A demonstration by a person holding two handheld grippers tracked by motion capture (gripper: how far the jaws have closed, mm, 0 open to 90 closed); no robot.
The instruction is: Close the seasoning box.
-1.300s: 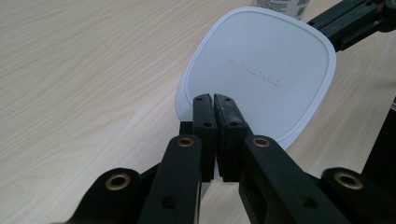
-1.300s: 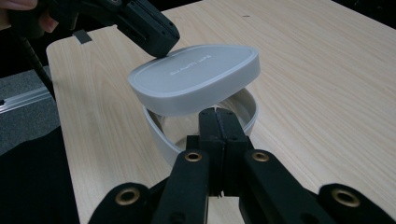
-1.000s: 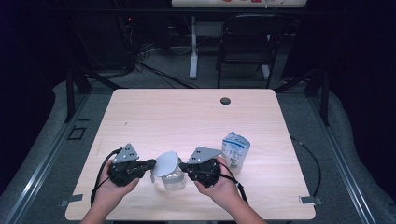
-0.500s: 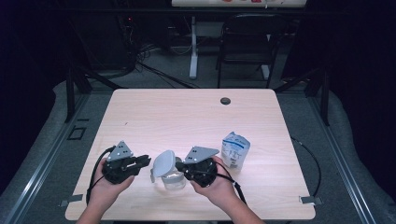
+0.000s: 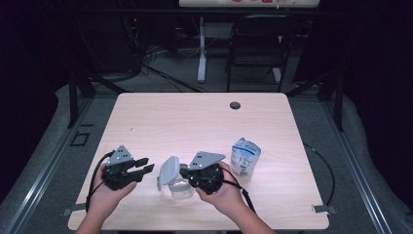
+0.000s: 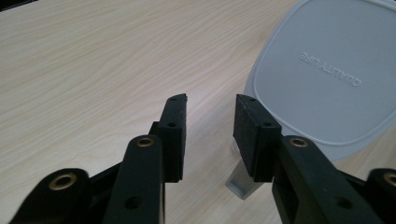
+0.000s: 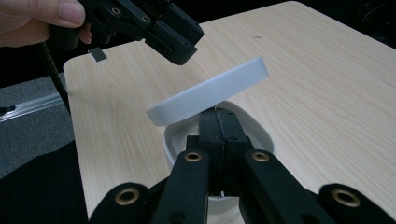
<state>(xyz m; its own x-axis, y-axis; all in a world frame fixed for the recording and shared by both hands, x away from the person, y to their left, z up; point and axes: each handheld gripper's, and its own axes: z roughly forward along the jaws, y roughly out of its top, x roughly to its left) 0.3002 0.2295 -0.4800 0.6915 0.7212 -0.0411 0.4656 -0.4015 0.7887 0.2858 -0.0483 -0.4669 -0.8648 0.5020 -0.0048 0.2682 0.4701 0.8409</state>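
Two grippers work near the table's (image 5: pixel 146 117) front edge, and I am running them from afar. At the left, my left gripper (image 5: pixel 144 165) sits just clear of the lid (image 5: pixel 170 169), its jaws spread with nothing between them; they have just been opening, and the left gripper view shows the lid's pale top face (image 6: pixel 327 79) beyond the right-hand jaw, untouched. The lid stands tilted, one edge raised, over the clear tub (image 5: pixel 181 187), which rests close to the front edge, a little left of the table's middle. The tub's front-side rim (image 7: pixel 243 128) is pinched by my right gripper (image 5: pixel 187 177), whose jaws are pressed together on the wall, as the right gripper view makes plain. Farther right, a white pouch (image 5: pixel 244 156) stands alone, just beside the right hand.

By my reading, the lid has been let go and is half freed, perhaps hinged or caught at its low edge; I cannot tell which. To finish this step well, I would keep the right grip firm and low so the tub does not skid or tip, draw the left gripper straight back without brushing the raised edge, then take the lid again by its high rim and lift it away from the tub, not across the pouch.
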